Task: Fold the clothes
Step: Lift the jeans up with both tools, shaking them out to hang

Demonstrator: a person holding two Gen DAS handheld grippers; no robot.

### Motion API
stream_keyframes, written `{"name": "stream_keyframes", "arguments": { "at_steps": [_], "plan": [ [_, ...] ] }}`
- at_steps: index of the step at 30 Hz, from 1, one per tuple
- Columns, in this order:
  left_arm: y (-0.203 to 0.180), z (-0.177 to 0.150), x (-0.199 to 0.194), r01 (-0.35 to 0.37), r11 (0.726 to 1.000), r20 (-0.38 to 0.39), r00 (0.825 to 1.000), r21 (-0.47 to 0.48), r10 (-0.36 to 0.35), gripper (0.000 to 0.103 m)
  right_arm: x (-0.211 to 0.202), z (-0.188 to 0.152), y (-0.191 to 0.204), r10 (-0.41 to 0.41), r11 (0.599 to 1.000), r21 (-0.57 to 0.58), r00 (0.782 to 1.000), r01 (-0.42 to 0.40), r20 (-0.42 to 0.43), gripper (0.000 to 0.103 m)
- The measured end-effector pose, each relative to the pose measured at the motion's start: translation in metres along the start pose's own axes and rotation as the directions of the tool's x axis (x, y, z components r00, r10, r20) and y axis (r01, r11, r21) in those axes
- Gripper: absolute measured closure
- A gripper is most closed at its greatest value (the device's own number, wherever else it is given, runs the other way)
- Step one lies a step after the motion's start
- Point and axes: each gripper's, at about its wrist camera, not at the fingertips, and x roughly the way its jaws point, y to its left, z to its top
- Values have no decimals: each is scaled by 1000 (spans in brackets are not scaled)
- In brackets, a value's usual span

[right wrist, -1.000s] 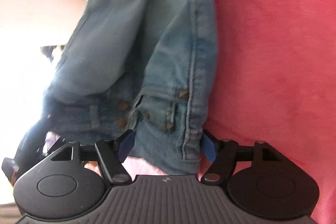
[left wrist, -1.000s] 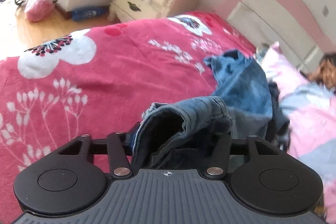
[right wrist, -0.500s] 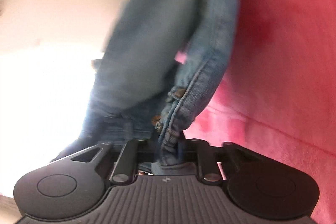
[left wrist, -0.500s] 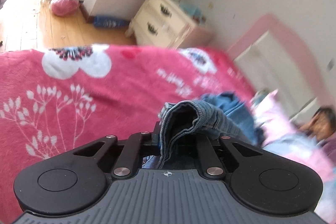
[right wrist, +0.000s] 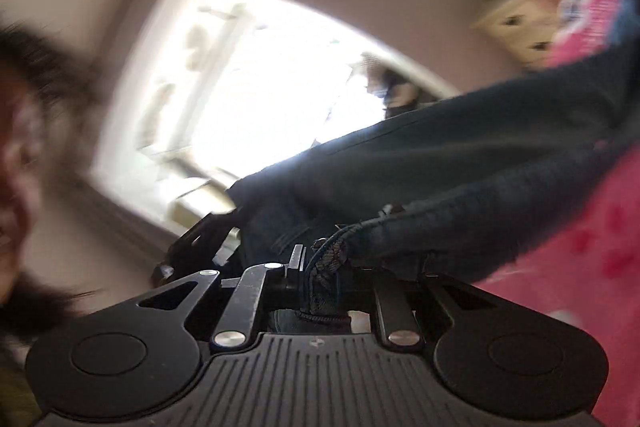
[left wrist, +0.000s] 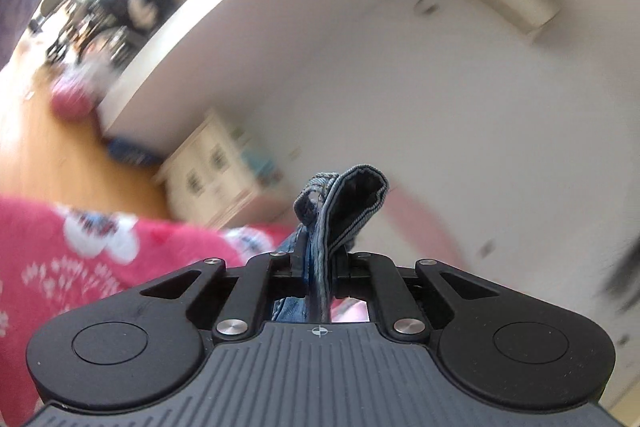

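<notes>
A pair of blue denim jeans (left wrist: 344, 203) is lifted off the bed, held by both grippers. In the left wrist view my left gripper (left wrist: 320, 263) is shut on a folded edge of the jeans, which sticks up between the fingers. In the right wrist view my right gripper (right wrist: 320, 267) is shut on a seamed denim edge, and the jeans (right wrist: 460, 163) stretch away to the upper right, dark against the light. The other gripper's black body (right wrist: 196, 239) shows behind the cloth at left.
A red floral bedspread (left wrist: 80, 267) lies below at the left and also fills the right side, the bedspread (right wrist: 580, 247). A cream nightstand (left wrist: 216, 171) stands by the white wall. A bright window (right wrist: 248, 87) is behind. A person's head (right wrist: 24, 147) is blurred at the left edge.
Both grippers closed on the jeans and rose fast from the bed. The views tilted up from the bedspread to the wall and window, and the jeans now hang stretched between the grippers.
</notes>
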Motion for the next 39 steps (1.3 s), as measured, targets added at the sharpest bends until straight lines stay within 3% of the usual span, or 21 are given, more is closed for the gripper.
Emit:
{"name": "stream_keyframes", "arguments": {
  "at_steps": [3, 6, 9, 12, 16, 18, 21, 24, 27, 29, 32, 34, 36, 39],
  "plan": [
    [-41, 28, -43, 96, 995, 70, 993, -5, -96, 96, -19, -9, 57, 166, 986, -20, 986, -166, -14, 87],
    [-78, 53, -70, 164, 986, 137, 977, 6, -164, 96, -29, -4, 104, 318, 947, -36, 948, -318, -11, 87],
    [-109, 70, -79, 193, 980, 190, 962, 35, -197, 96, -31, 24, 102, 397, 916, -62, 918, -396, 17, 87],
    [-123, 70, -48, 148, 988, 161, 975, 42, -153, 96, -22, 64, 63, 370, 929, 6, 927, -371, 67, 87],
    [-112, 71, 46, 40, 999, 68, 997, -31, -38, 96, 22, 120, -22, 240, 961, 114, 964, -253, 117, 87],
    [-108, 72, 105, 15, 998, 49, 999, -66, -12, 96, 8, 142, -53, 158, 979, 102, 977, -174, 145, 87],
    [-113, 80, 199, -13, 994, 30, 999, -110, 16, 96, 6, 229, -77, 75, 992, 82, 974, -94, 213, 87],
    [-156, 106, 277, 13, 992, 44, 999, -123, -8, 96, -8, 318, -52, 19, 999, 33, 952, -31, 306, 87],
    [-221, 146, 299, 128, 986, 125, 985, -108, -114, 96, -17, 381, 39, 56, 992, -128, 915, -5, 400, 87],
    [-258, 169, 296, 224, 973, 184, 960, -54, -211, 96, -17, 401, 84, 127, 963, -269, 896, -9, 424, 87],
    [-288, 188, 276, 311, 949, 247, 916, 56, -315, 96, -22, 394, 132, 194, 885, -464, 894, 18, 405, 87],
    [-288, 186, 256, 339, 936, 254, 901, 101, -353, 96, -21, 376, 145, 218, 835, -549, 901, 27, 376, 87],
    [-272, 173, 240, 333, 936, 247, 903, 115, -352, 96, -17, 343, 139, 214, 810, -586, 916, 28, 339, 87],
    [-229, 143, 220, 279, 954, 218, 930, 109, -296, 96, -3, 286, 96, 154, 823, -568, 953, 22, 259, 87]
  ]
}}
